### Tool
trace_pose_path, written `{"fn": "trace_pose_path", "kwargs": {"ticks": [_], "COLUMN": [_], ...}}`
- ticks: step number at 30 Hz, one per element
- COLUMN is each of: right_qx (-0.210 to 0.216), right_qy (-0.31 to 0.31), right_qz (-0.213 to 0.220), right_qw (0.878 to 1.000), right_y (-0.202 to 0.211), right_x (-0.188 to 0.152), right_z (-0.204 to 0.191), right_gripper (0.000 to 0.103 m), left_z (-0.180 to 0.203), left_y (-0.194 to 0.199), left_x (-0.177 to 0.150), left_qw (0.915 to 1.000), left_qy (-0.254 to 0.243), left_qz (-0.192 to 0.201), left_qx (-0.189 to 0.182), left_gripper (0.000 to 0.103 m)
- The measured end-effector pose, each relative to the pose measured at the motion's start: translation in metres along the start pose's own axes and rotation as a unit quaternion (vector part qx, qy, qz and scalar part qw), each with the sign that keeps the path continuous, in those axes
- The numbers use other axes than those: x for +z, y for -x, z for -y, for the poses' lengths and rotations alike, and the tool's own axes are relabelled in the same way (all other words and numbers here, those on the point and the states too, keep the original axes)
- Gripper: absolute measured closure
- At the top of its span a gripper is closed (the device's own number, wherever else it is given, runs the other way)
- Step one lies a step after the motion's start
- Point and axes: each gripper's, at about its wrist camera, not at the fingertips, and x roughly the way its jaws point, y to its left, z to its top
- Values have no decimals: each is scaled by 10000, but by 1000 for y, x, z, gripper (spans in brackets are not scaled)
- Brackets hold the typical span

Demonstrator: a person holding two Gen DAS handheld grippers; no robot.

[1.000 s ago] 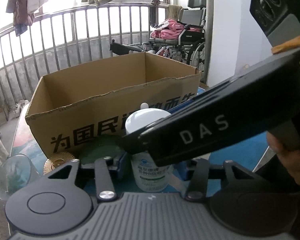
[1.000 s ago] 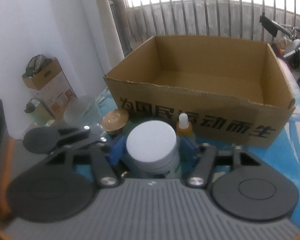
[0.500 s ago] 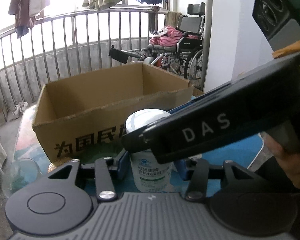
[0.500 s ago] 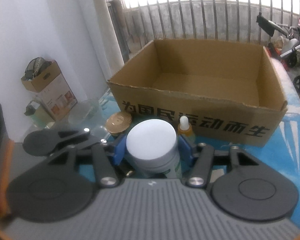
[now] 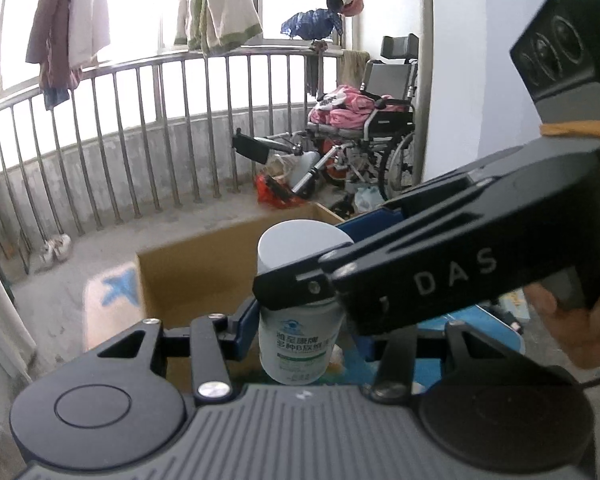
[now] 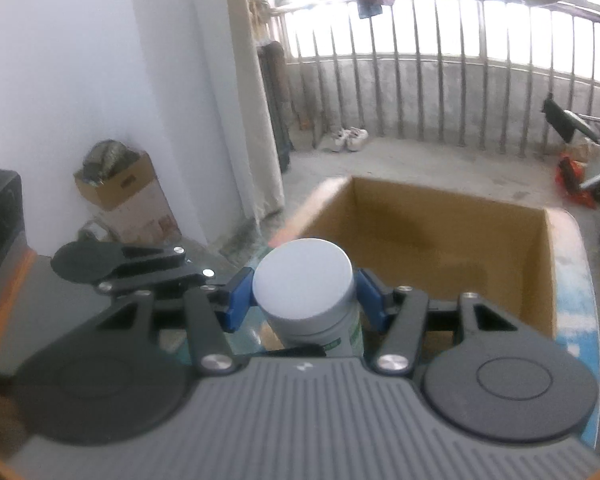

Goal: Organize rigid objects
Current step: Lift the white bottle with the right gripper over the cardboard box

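- Here, in the left wrist view, a white bottle with a green-and-white label stands upright between the two blue fingers of the left gripper.
- The left blue finger lies against the bottle's side; the right-hand finger is mostly hidden, so I cannot tell whether this claw presses the bottle or only stands around it.
- The right gripper, black and marked "DAS", reaches in from the right and crosses the bottle just under its white cap; a hand holds its grip at the right edge.
- Behind the bottle sits an open cardboard box on a blue surface.
- Farther back are a metal railing, hanging clothes and a wheelchair piled with pink cloth.

- In the right wrist view, the same bottle is seen from above, its round white cap between the blue pads of the right gripper.
- Both pads touch the cap's sides, so this claw pinches the bottle near its top.
- The left gripper shows as a black linkage at the left, just beside the bottle.
- The cardboard box lies just beyond the bottle, its open top showing a bare brown inside.
- A smaller carton stands against the white wall, and shoes lie by the railing.
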Motion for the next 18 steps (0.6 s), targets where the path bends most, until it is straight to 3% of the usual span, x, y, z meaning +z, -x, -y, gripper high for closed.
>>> {"fn": "trace_pose_path", "kwargs": {"ticks": [5, 9, 12, 18], "right_qx": [145, 271, 277, 457], "right_qy": [37, -130, -259, -769], "right_qz": [-158, -501, -748, -1024], "right_qw": [9998, 9983, 9965, 9907], "right_y": [-34, -85, -127, -210], "right_x": [60, 96, 111, 123], "right_z": [18, 42, 61, 104], "right_gripper": [48, 48, 48, 48], "left_z": [-37, -77, -101, -119], "left_y": [-32, -81, -118, -185], "left_x": [36, 57, 61, 54], "left_qw": [9995, 9961, 9935, 9883], "left_qy": [1, 314, 309, -108], "left_qz": [-283, -823, -1093, -1432], "left_qx": [127, 39, 81, 522], "left_gripper": [54, 54, 53, 53]}}
